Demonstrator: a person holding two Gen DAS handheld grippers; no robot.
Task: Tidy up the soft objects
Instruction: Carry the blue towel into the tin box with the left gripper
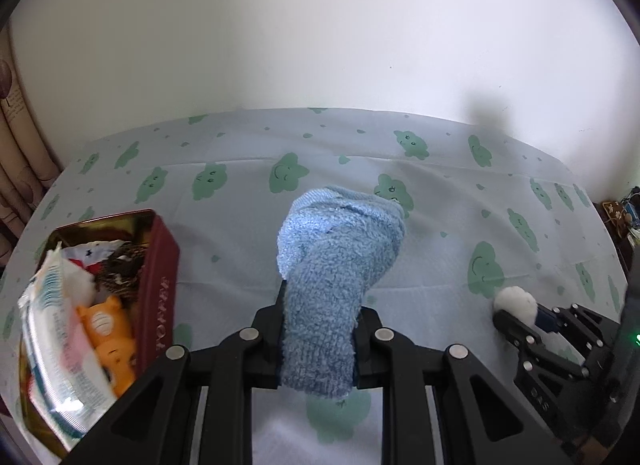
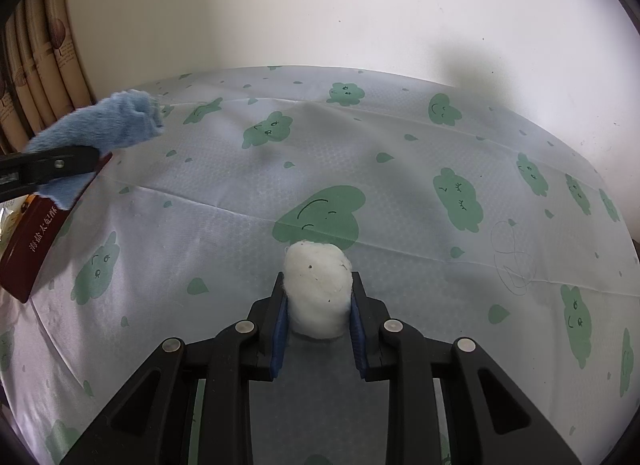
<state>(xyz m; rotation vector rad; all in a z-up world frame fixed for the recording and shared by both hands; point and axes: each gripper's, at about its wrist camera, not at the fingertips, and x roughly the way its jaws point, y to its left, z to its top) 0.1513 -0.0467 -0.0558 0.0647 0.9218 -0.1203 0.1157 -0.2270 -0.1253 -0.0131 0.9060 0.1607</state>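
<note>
My left gripper (image 1: 320, 305) is shut on a fluffy blue sock (image 1: 336, 265) and holds it above the table, to the right of a dark red tin (image 1: 158, 285). The tin holds a tissue pack (image 1: 52, 329), an orange plush toy (image 1: 108, 333) and other soft items. My right gripper (image 2: 318, 289) is shut on a white cotton ball (image 2: 318, 285) just over the tablecloth. It also shows in the left wrist view (image 1: 508, 311), with the cotton ball (image 1: 516, 301), at the right. The sock (image 2: 100, 129) and tin (image 2: 32, 241) show at the left of the right wrist view.
The table wears a pale cloth with green cloud faces (image 2: 320, 217). A white wall (image 1: 320, 25) stands behind the table. A beige curtain (image 2: 36, 65) hangs at the far left. Clutter (image 1: 620, 217) sits beyond the table's right edge.
</note>
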